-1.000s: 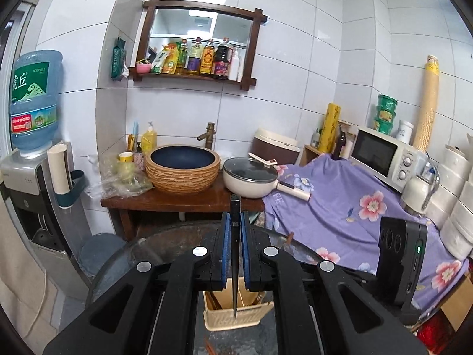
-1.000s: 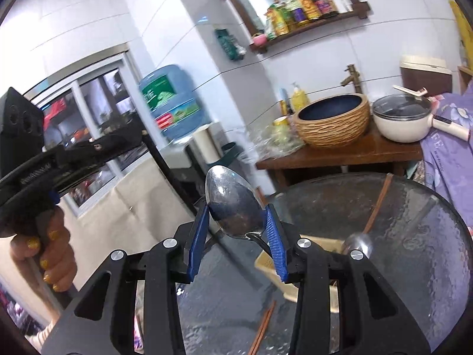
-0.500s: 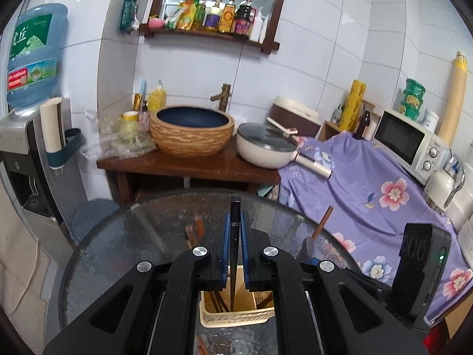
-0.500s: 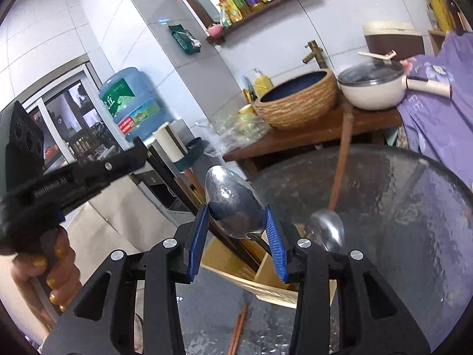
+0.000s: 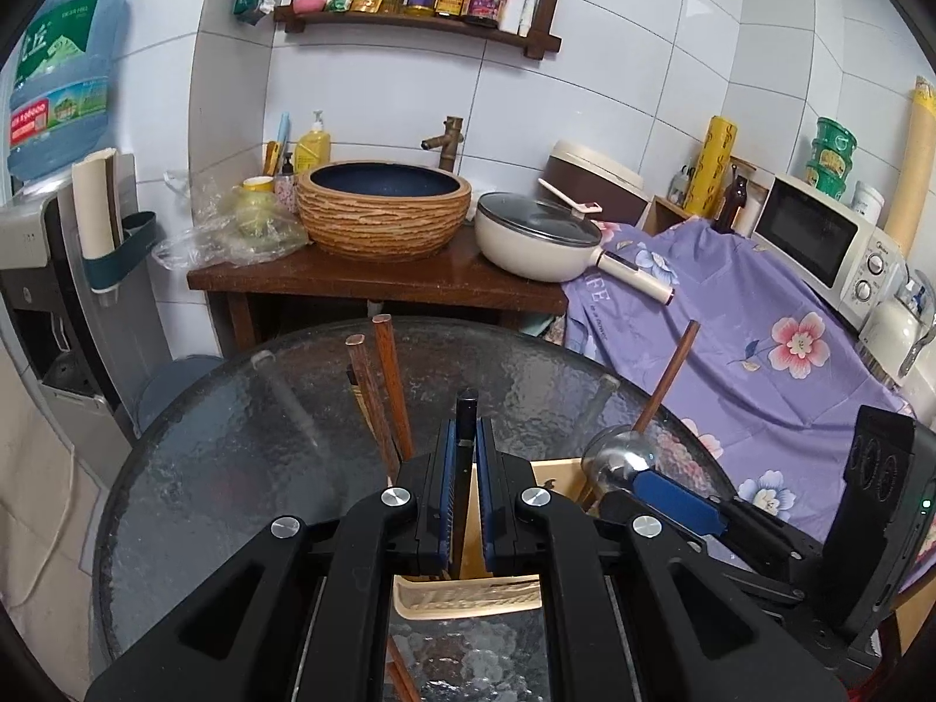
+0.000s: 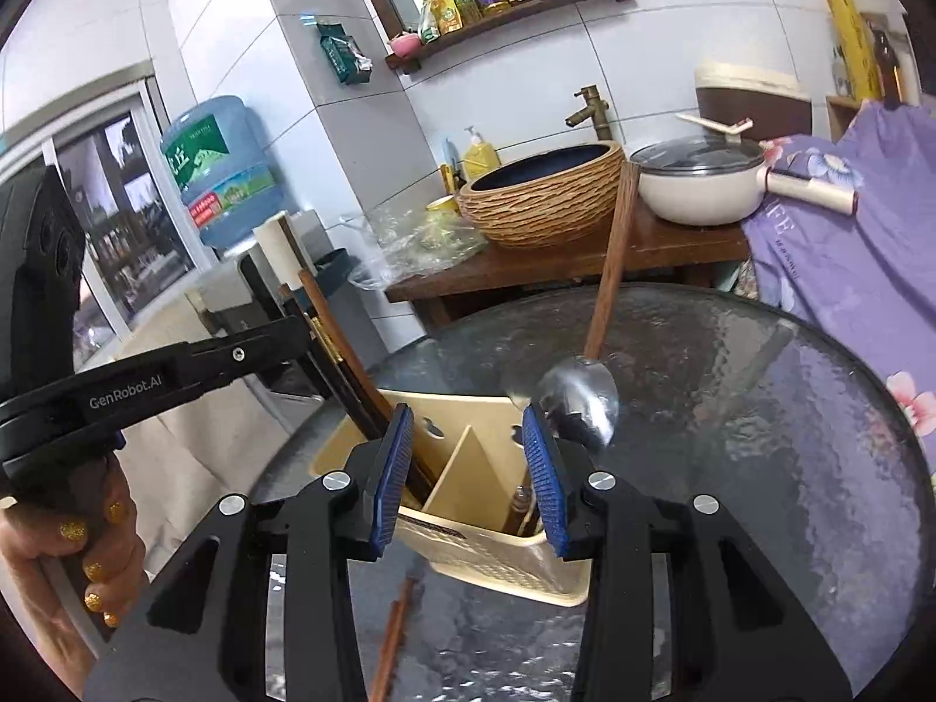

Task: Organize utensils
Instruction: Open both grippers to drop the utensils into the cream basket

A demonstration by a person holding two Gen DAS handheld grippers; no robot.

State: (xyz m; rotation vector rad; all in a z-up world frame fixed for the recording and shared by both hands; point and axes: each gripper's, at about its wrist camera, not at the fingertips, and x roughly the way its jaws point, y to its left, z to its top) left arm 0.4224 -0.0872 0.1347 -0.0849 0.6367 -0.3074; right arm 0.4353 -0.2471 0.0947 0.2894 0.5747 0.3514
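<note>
Partly done: brown chopsticks (image 5: 383,386) stand in the caddy (image 6: 485,561), and a wooden-handled spoon (image 6: 579,403) leans at its far right corner. One loose chopstick (image 6: 395,637) lies on the glass surface (image 6: 760,409). My left gripper (image 5: 465,427) tilts down over the caddy, jaws clamped on a dark chopstick (image 5: 467,403). My right gripper (image 6: 468,421) hovers over it, jaws apart, nothing visible between them.

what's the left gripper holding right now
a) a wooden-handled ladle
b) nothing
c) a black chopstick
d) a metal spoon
c: the left gripper is shut on a black chopstick that sticks out past its blue pads.
</note>
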